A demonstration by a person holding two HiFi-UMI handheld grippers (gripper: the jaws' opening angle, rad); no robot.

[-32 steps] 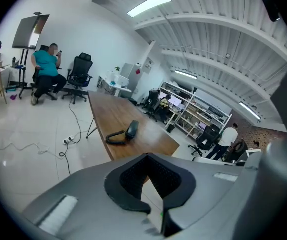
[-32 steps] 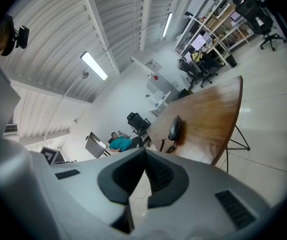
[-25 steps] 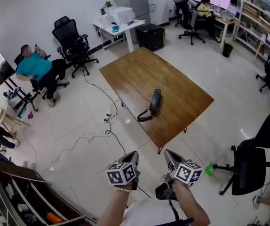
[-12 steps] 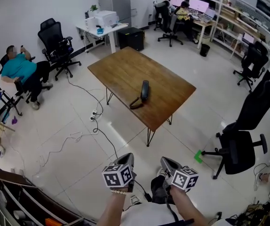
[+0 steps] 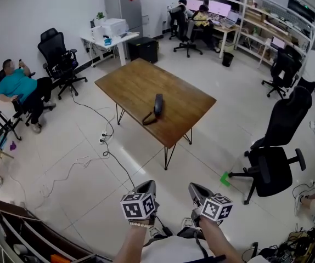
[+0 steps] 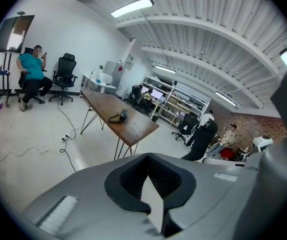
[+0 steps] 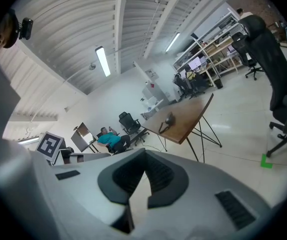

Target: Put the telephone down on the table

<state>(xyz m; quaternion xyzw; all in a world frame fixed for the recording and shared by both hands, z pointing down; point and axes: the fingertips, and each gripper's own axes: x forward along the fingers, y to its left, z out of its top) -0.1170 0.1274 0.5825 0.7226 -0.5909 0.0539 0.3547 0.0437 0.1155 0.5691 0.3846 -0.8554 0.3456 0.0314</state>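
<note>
A black telephone handset lies on the brown wooden table in the middle of the room, its cord curled beside it. Nothing holds it. My left gripper and right gripper hang side by side at the bottom of the head view, far from the table, over the floor. Both are shut and empty. In the left gripper view the telephone shows small on the table beyond the left gripper. The right gripper view shows the telephone past the right gripper.
A cable and power strip trail across the tiled floor left of the table. Black office chairs stand at the right, with a green mark on the floor. A seated person is at the left. Desks and shelves line the back.
The table with the telephone has drawn farther away and up in the head view. Both grippers stay shut and have backed off from it together.
</note>
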